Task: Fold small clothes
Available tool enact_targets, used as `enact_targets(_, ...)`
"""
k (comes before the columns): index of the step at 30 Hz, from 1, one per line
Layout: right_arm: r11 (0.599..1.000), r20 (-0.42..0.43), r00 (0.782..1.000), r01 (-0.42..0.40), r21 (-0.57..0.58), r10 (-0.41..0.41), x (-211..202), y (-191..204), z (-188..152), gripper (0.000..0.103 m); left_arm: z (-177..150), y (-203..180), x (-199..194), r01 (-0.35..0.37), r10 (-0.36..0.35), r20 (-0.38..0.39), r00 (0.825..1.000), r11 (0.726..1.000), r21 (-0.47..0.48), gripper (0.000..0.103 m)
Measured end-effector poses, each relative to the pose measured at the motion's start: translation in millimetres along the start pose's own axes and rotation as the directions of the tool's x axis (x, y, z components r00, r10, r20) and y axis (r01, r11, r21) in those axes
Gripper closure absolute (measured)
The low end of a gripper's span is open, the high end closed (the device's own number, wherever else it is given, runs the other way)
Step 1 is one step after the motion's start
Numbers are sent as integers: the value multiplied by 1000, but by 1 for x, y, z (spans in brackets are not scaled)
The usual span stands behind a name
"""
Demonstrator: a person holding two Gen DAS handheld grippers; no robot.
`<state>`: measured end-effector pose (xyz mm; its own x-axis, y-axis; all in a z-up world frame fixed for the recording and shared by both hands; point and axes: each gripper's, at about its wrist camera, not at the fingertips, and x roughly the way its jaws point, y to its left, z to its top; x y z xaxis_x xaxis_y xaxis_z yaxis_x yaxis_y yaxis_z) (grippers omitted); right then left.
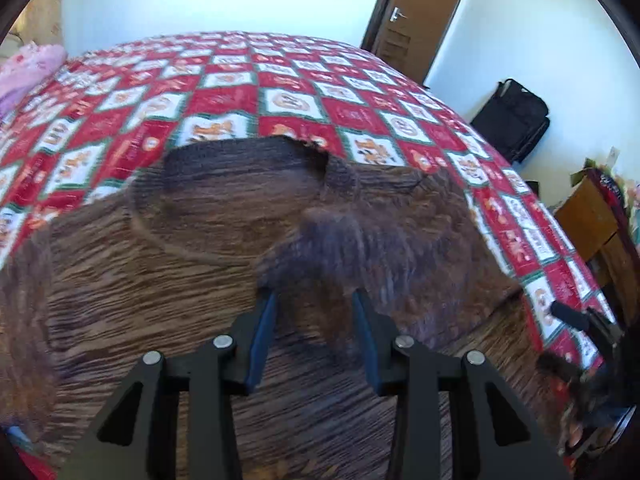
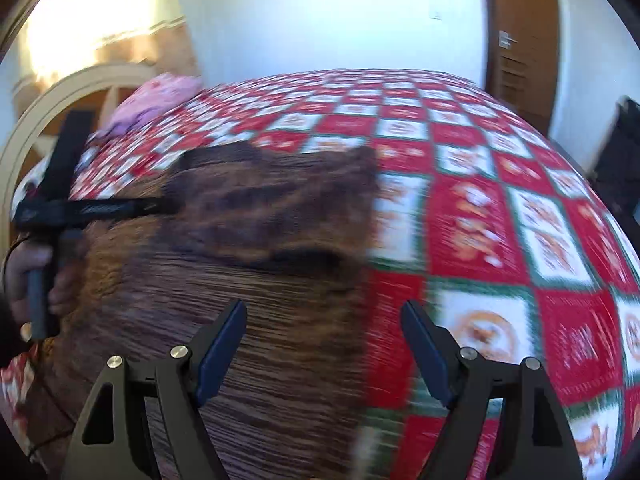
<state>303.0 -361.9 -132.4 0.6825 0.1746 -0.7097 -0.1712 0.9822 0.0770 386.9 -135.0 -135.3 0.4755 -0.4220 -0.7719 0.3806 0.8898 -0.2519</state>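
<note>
Garment: brown ribbed knit sweater (image 1: pixel 180 280) lies on my red-and-white checked bedspread (image 1: pixel 240 88).
Left gripper (image 1: pixel 314 300): jaws partly apart, fuzzy cuff fold between them; I can't tell whether it's gripped.
Right gripper (image 2: pixel 324 312): jaws wide, holding nothing, over the sweater edge.
Blur: heavy in the right view.
</note>
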Motion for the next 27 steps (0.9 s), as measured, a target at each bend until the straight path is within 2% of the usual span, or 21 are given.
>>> enact_targets(1, 999, -11, 1000, -8, -38, 8, 5, 9, 6, 23, 2, -2, 0, 9, -9, 1, 1000, 1000, 6, 83)
enact_targets(2, 998, -21, 1000, -16, -59, 14, 9, 15, 10, 23, 4, -4, -3, 50, -50, -1, 999, 999, 6, 90)
enact_targets(5, 997, -41, 998, -53, -59, 50, 27, 22, 24, 23, 8, -1, -17, 158, -157, 22, 987, 987, -32, 88)
enact_targets(7, 998, -52, 998, -47, -36, 45, 37, 22, 29, 23, 11, -2, -21, 152, -151, 37, 988, 988, -23, 76)
enact_targets(9, 1000, -50, 998, -22, 1, 22, 43, 19, 29, 23, 12, -3, -17, 96, -96, 32, 995, 995, 20, 56)
enact_targets(10, 1000, -49, 998, -27, 16, 28, 43, 19, 28, 23, 11, -2, -14, 62, -64, 41, 997, 997, 43, 55)
enact_targets(13, 999, -51, 998, -39, 12, 39, 41, 22, 19, 23, 5, 1, -6, 32, -33, 16, 999, 997, 70, 55)
enact_targets(17, 999, -63, 998, 15, -51, -18, 44, 26, 11, 23, -8, 11, -4, 94, -93, -8, 996, 995, 23, 55)
enact_targets(20, 999, -59, 998, 28, -28, -29, 46, 20, 10, 23, -12, 15, -8, 57, -56, 16, 998, 998, -12, 55)
enact_targets(22, 999, -59, 998, 34, -23, -35, 47, 20, 7, 23, -15, 23, -12, 18, -16, 44, 999, 999, -42, 51)
enact_targets(23, 999, -63, 997, 41, -30, -43, 49, 22, 6, 23, -15, 28, -10, -6, 10, 53, 999, 998, -59, 43)
enact_targets(25, 997, -77, 995, 55, -49, -59, 52, 25, 4, 23, -11, 32, -5, 8, -5, 45, 999, 996, -84, 40)
enact_targets(27, 996, -77, 995, 63, -63, -68, 53, 28, 4, 23, -6, 30, -1, 47, -43, 45, 998, 994, -94, 43)
